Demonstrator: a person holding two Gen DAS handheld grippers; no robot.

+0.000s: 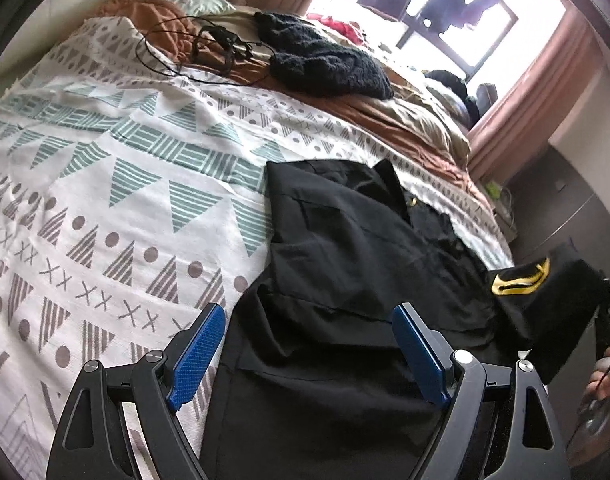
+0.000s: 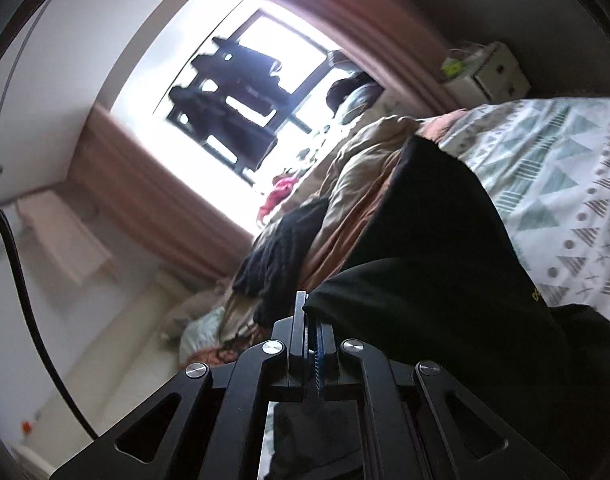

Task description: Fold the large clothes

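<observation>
Garment position first: the black garment (image 1: 345, 280) lies on the near right part of the patterned bedspread (image 1: 105, 208), running from just under your left gripper up toward the rumpled brown bedding (image 1: 405, 120); one end of it, the part with the yellow emblem (image 1: 521, 280), is lifted off the bed at the right edge of the left wrist view. Your left gripper (image 1: 309, 348) hangs over the near end of the garment with its jaws spread wide and nothing between the blue pads (image 1: 197, 356); no contact with the cloth shows, so read it as waiting to take a second edge or to steady the flat part, a judgement only. Your right gripper (image 2: 309, 320) has its jaws pressed together, and a fold of the black cloth comes out right at the tips and drapes away to the right, so you appear to be pinching an edge of the garment; the exact bite is hidden by the fingers. Holding that edge up and clear of the bed makes sense for a fold, since the raised flap can be carried over the part that lies flat. The right view is tilted and smeared, so fine detail there is unreliable. A dark knitted item (image 1: 325, 64) and a tangle of black cable (image 1: 209, 48) sit well apart, farther up the bed, out of the fold's way. The fold looks begun, not finished.
</observation>
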